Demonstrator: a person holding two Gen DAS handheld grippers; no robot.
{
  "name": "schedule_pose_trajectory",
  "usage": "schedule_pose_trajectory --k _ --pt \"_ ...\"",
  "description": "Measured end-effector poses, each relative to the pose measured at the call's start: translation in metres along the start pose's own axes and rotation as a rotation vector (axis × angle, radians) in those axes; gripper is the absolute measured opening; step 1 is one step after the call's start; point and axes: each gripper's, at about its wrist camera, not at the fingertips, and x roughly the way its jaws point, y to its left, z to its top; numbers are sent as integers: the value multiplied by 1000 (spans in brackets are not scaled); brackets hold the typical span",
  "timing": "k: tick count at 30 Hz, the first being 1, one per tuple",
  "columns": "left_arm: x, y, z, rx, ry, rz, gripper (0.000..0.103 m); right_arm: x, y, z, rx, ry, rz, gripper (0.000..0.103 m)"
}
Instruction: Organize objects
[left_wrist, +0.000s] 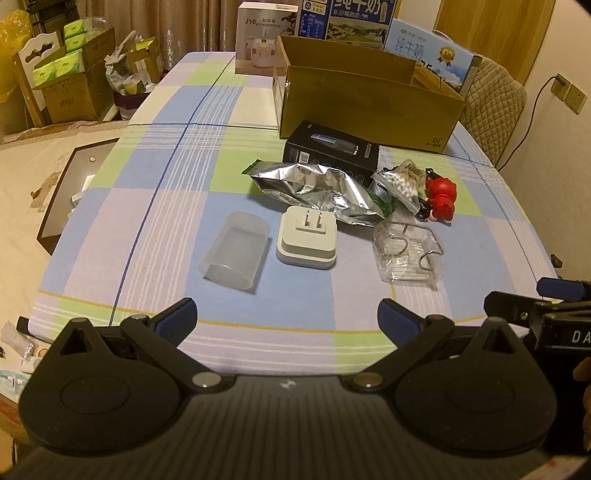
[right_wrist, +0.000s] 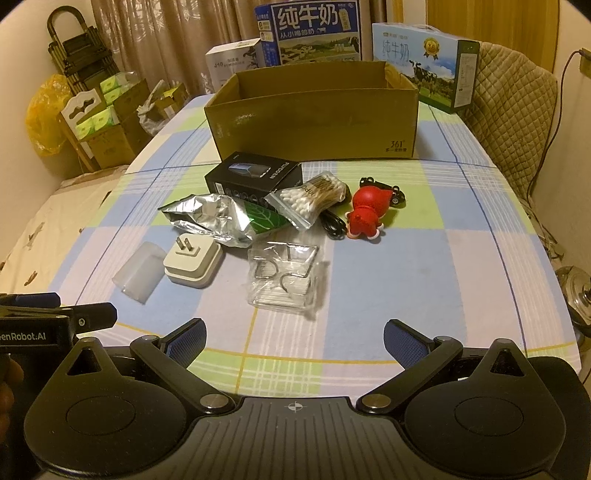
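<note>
Left wrist view: your left gripper (left_wrist: 287, 317) and right gripper (right_wrist: 294, 338) hover with fingers spread, empty, facing the white plug adapter (left_wrist: 307, 236) on the desk (left_wrist: 166, 206).

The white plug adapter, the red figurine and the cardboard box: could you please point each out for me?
white plug adapter (left_wrist: 306, 242): left wrist view, on its top face below the prongs.
red figurine (right_wrist: 366, 213): right wrist view, on its body.
cardboard box (right_wrist: 314, 125): right wrist view, on its front wall.
</note>
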Motion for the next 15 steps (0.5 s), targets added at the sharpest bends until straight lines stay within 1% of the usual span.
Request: schedule_pose_trajectory --k 7,11,15 --pt "2 8 4 31 -14 -12 102 5 3 1 -1 4 -1 100" --pt "8 16 8 34 -8 -26 102 8 5 1 -7 4 -2 100" --pt "15 25 14 80 0 -23 102 14 7 3 -11 8 -3 100"
